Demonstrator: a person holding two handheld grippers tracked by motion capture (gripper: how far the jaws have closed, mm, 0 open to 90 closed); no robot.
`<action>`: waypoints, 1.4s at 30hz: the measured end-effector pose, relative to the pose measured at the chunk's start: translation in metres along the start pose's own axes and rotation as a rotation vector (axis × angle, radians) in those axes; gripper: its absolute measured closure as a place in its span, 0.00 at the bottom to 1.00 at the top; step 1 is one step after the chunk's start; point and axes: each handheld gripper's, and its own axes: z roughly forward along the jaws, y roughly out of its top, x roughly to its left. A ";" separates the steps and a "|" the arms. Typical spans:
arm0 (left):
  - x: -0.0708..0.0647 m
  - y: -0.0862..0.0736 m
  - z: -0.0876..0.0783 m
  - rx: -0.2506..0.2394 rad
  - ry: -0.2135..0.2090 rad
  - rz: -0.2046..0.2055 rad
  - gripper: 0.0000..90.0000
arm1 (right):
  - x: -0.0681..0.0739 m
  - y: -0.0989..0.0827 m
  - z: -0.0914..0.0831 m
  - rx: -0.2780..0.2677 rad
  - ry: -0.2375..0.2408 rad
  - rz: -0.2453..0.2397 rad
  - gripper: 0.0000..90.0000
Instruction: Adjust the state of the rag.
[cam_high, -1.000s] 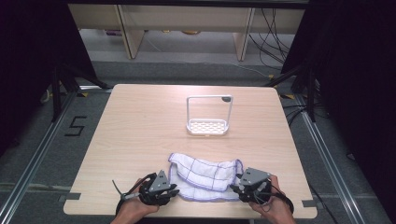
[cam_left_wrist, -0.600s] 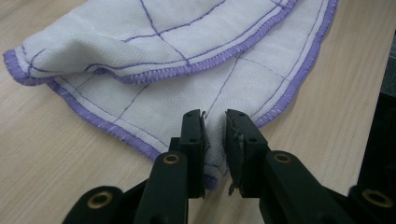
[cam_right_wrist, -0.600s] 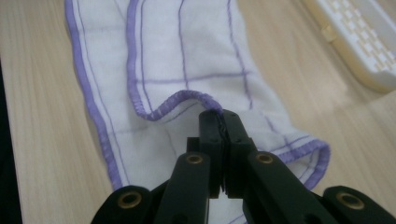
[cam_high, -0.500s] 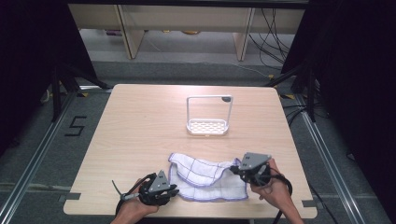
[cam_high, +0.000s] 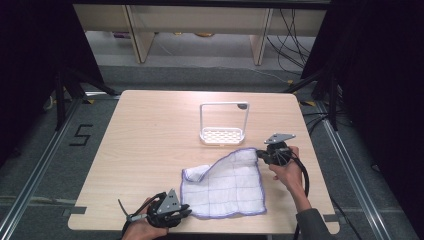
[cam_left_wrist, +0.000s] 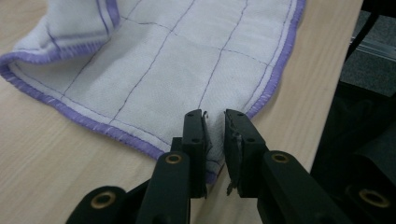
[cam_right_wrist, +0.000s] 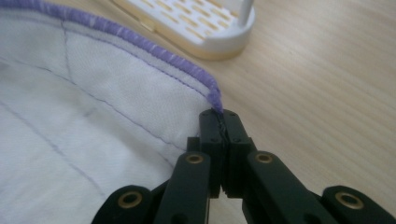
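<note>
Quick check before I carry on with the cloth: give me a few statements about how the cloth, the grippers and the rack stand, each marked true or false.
1. The right gripper is shut on a corner of the cloth. True.
2. The left gripper hangs clear of the cloth. False: its jaws pinch the cloth's near edge.
3. The white rack stands upright on the table. True.
4. The cloth lies fully flat. False: its far left corner is folded over.
5. The cloth has a red border. False: purple.

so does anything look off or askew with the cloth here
One corner of the cloth is folded over on itself at its far left, so it does not lie flat. The right gripper and left gripper each pinch a corner.
</note>
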 end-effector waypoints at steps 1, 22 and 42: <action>0.000 0.000 0.000 0.000 0.000 0.000 0.86 | 0.000 0.000 0.000 0.000 0.000 0.000 1.00; -0.011 -0.003 -0.002 0.026 -0.033 0.037 0.90 | 0.004 0.000 0.031 0.081 -0.029 -0.028 0.99; 0.007 0.001 -0.016 -0.058 0.025 -0.073 0.60 | -0.009 0.004 0.009 0.052 -0.092 0.028 0.73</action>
